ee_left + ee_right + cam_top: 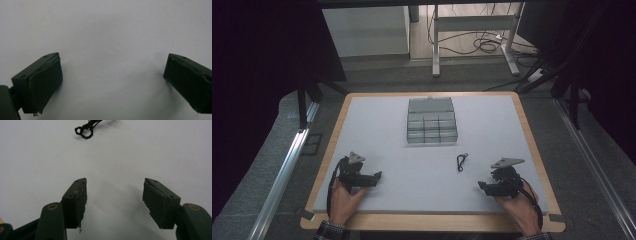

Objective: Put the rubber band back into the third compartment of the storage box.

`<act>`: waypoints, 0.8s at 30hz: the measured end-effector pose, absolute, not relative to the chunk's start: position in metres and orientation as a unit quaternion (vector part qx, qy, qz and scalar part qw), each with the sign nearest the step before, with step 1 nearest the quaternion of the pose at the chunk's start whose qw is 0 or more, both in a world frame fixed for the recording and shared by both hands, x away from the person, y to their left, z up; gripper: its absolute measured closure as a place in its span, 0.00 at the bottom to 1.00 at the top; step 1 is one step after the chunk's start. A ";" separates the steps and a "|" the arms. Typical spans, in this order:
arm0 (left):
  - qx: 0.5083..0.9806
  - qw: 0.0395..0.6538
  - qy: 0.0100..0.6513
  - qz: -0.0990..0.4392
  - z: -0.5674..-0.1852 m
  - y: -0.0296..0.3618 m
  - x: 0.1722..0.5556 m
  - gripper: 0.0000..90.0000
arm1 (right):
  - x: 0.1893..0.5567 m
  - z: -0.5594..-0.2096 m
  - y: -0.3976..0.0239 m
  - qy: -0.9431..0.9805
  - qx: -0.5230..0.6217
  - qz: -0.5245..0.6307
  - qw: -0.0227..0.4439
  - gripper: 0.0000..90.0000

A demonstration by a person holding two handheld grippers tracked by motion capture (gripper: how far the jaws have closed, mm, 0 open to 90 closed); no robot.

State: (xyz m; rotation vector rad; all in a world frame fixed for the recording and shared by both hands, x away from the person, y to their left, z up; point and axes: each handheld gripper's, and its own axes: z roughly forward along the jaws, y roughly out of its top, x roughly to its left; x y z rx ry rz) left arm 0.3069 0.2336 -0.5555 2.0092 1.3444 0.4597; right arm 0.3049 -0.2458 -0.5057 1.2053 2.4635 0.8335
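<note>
Reaching for the small black clip (461, 162) is your likely next step; it lies on the white mat (377, 115) at about eleven o'clock from your right gripper (482, 185), near but apart, with the clear compartment box (432, 121) beyond at twelve. The clip is thin and flat, so jaws coming in too high could skate over it or push it away. Your right gripper (115, 185) stands partly open and empty, low over the mat, pointing toward nine o'clock. Your left gripper (378, 175) rests low, wide open and empty, pointing toward three o'clock.
</note>
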 end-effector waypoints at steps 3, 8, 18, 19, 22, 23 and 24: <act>0.770 0.334 0.515 0.176 -0.556 0.234 0.307 0.02 | 0.307 -0.506 -0.245 0.855 0.412 0.284 0.135 0.41; 0.770 0.334 0.515 0.176 -0.556 0.234 0.307 0.02 | 0.311 -0.504 -0.242 0.859 0.407 0.281 0.130 0.43; 0.770 0.334 0.515 0.176 -0.556 0.234 0.307 0.02 | 0.320 -0.500 -0.237 0.869 0.402 0.267 0.108 0.49; 0.770 0.334 0.515 0.176 -0.556 0.234 0.307 0.02 | 0.321 -0.499 -0.236 0.870 0.400 0.266 0.108 0.49; 0.770 0.334 0.515 0.176 -0.556 0.234 0.307 0.02 | 0.324 -0.497 -0.234 0.873 0.397 0.261 0.106 0.52; 0.770 0.334 0.515 0.176 -0.556 0.234 0.307 0.02 | 0.325 -0.496 -0.234 0.874 0.396 0.261 0.103 0.53; 0.770 0.334 0.515 0.176 -0.556 0.234 0.307 0.02 | 0.326 -0.495 -0.233 0.875 0.395 0.260 0.102 0.53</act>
